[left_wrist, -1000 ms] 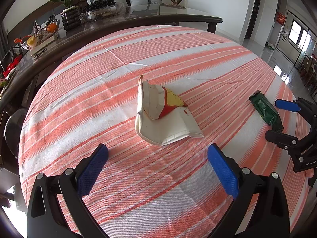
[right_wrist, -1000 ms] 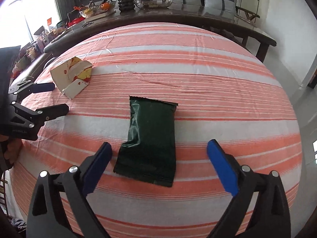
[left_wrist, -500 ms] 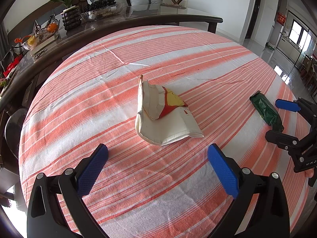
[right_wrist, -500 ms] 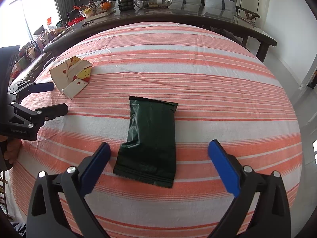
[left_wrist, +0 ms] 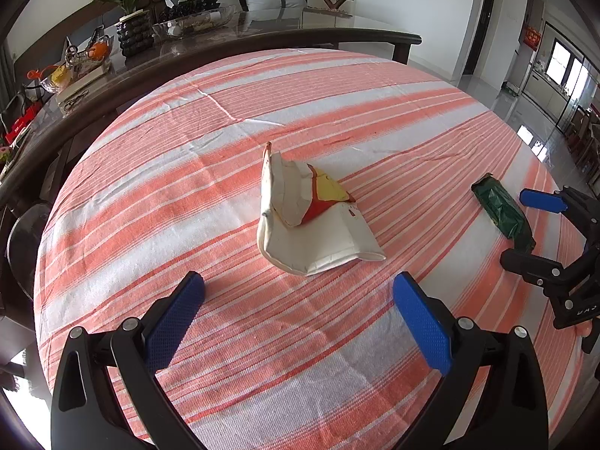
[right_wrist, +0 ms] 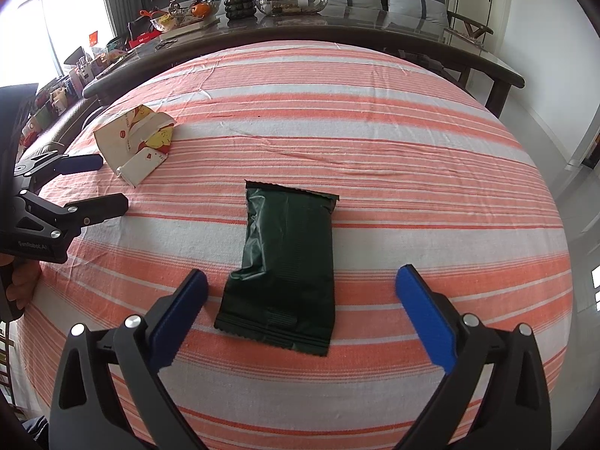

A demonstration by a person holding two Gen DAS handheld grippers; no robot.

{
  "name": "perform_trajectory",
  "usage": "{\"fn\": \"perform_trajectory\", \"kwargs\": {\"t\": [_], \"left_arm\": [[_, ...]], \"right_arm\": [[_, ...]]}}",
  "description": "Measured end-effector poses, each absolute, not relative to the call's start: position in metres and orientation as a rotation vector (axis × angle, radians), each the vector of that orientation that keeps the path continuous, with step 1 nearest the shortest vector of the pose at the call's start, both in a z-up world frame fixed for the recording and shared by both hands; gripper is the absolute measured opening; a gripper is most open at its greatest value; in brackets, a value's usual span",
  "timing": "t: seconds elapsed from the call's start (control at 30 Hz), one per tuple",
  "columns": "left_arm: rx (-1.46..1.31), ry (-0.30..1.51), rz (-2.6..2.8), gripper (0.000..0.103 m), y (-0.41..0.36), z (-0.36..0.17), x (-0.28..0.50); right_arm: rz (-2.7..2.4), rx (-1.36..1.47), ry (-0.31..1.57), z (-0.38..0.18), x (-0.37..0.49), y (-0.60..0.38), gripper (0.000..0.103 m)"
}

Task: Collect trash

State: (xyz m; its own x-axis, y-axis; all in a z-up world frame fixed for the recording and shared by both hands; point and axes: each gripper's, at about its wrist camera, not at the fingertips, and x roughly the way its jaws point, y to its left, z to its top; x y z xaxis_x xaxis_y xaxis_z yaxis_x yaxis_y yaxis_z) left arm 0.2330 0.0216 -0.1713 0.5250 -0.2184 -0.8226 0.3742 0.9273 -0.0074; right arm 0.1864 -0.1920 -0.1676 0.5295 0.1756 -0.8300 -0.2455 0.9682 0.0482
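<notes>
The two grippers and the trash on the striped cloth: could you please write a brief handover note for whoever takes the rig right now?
Left gripper: open, empty, facing the crumpled white paper carton with red and yellow print, which lies ahead of its fingertips, untouched.
Right gripper: open, empty, its fingers either side of the near end of the flat dark green foil wrapper, not closed on it.
Both pieces lie apart on the orange-and-white striped tablecloth.
Done: nothing collected.
Left: grasp both pieces and bin them; no bin is in view.
</notes>
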Motion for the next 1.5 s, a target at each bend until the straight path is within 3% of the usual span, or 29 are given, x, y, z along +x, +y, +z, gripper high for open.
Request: {"fn": "perform_trajectory", "kwargs": {"t": [0.37,0.57,0.7,0.77,0.87,0.97,1.0,1.03,1.07,1.17,1.5], "left_arm": [[0.017,0.881,-0.431,0.097,0.057,-0.134,0.218],[0.060,0.902,-0.438,0.080,0.046,-0.130,0.235],[0.064,0.930,-0.437,0.070,0.039,-0.133,0.248],[0.074,0.949,-0.431,0.066,0.035,-0.136,0.253],[0.086,0.971,-0.416,0.054,0.030,-0.141,0.259],[0.072,0.994,-0.412,0.029,0.028,-0.145,0.262],[0.070,1.002,-0.415,0.014,0.028,-0.147,0.263],[0.069,1.005,-0.414,0.011,0.027,-0.148,0.263],[0.065,0.998,-0.410,0.011,0.028,-0.147,0.262],[0.042,0.977,-0.410,0.008,0.031,-0.141,0.257],[0.043,0.938,-0.506,0.008,-0.010,-0.114,0.219]], "right_arm": [[0.289,-0.012,0.971,-0.164,0.182,-0.202,0.098],[0.304,0.064,1.036,-0.155,0.165,-0.223,0.097],[0.320,0.060,1.114,-0.145,0.168,-0.215,0.082],[0.309,0.053,1.129,-0.141,0.174,-0.206,0.082],[0.275,0.092,1.166,-0.144,0.192,-0.199,0.082],[0.220,0.085,1.171,-0.146,0.207,-0.196,0.081],[0.211,0.082,1.179,-0.148,0.211,-0.195,0.073],[0.207,0.080,1.190,-0.151,0.214,-0.194,0.070],[0.198,0.065,1.182,-0.151,0.216,-0.193,0.066],[0.203,0.042,1.169,-0.148,0.215,-0.191,0.039],[0.240,0.121,1.070,-0.124,0.184,-0.224,0.037]]}}
